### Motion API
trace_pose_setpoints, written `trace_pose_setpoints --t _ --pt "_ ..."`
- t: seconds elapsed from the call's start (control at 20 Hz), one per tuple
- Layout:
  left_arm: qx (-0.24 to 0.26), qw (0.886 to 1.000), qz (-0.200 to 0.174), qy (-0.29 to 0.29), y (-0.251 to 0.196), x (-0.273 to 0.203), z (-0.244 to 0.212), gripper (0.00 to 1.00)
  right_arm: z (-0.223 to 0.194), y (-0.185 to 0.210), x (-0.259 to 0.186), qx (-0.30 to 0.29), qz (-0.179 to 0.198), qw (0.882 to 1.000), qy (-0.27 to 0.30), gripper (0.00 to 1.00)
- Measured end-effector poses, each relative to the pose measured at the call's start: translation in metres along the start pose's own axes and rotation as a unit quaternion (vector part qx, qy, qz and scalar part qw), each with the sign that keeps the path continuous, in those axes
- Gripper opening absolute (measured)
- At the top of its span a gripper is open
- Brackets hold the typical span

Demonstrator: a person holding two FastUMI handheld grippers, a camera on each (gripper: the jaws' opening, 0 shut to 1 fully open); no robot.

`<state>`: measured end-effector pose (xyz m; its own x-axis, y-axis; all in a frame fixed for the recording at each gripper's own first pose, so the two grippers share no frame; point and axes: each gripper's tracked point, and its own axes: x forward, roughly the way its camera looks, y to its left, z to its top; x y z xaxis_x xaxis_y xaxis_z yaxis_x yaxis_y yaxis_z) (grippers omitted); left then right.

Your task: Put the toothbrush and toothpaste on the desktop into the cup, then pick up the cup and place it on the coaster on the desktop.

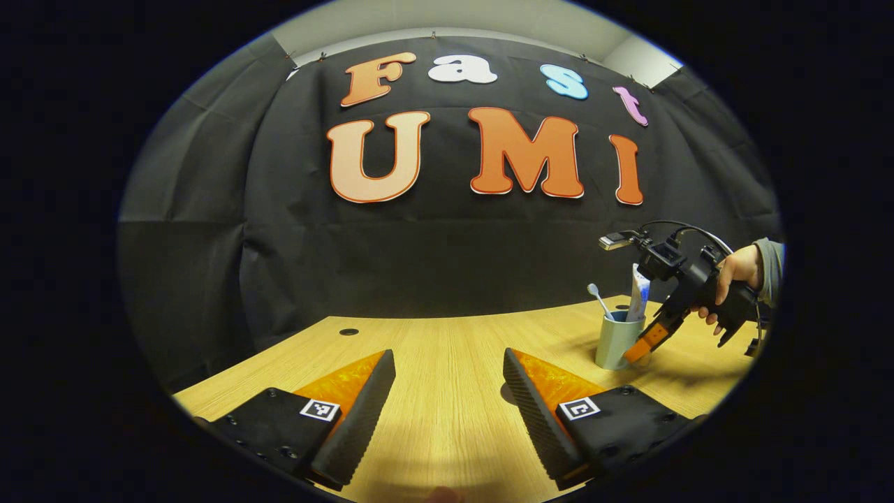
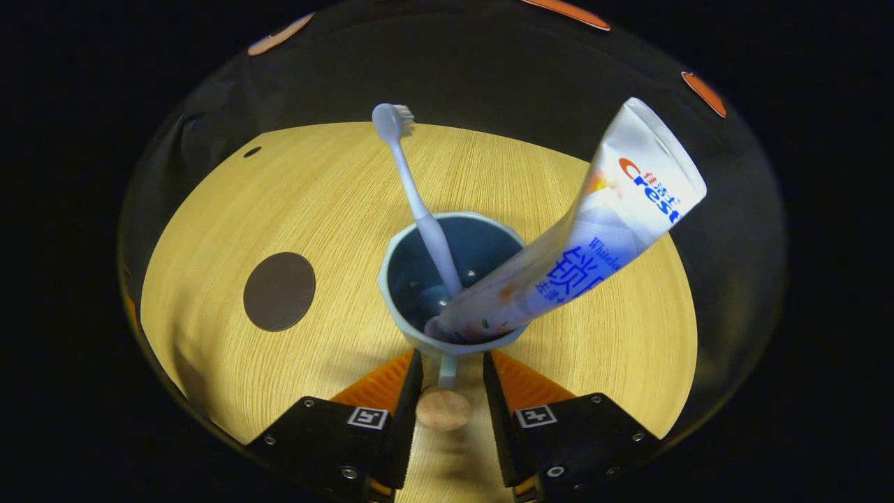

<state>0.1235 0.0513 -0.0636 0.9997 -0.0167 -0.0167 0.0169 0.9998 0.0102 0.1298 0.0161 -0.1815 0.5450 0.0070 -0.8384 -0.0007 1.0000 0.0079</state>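
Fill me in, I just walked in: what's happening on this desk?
A person's hand brings the right gripper to the cup, its fingers straddling the cup's handle. The toothbrush and toothpaste already stand in the cup. The coaster lies bare nearby. The left gripper hovers open over the desk.

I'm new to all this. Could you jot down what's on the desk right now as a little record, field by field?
cup: stands on the wooden desk
toothbrush: in the cup, head up
toothpaste: in the cup, leaning over the rim
cup handle: between the right gripper's fingers; contact cannot be told
coaster: dark round disc, bare, apart from the cup
left gripper: open, above the desk, away from the cup
hand: holds the right gripper
done: both items in the cup
left: cup not yet on the coaster
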Motion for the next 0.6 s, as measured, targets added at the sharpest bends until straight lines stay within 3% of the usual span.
trace_pose_setpoints --t 0.1,0.35,0.6 --pt "-0.001 1.0 0.003 0.002 0.0032 0.0014 0.0018 0.98 -0.0066 0.0013 0.0014 0.021 0.017 1.0 0.007 0.31" --pt "-0.001 1.0 0.006 0.003 0.0051 -0.0003 -0.0023 0.99 -0.002 0.0057 0.0014 0.044 0.038 0.998 -0.005 0.23" --pt "0.001 1.0 0.01 0.003 0.0081 -0.0009 -0.0031 0.96 -0.0029 0.0081 0.0026 0.051 0.046 0.997 -0.021 0.22"
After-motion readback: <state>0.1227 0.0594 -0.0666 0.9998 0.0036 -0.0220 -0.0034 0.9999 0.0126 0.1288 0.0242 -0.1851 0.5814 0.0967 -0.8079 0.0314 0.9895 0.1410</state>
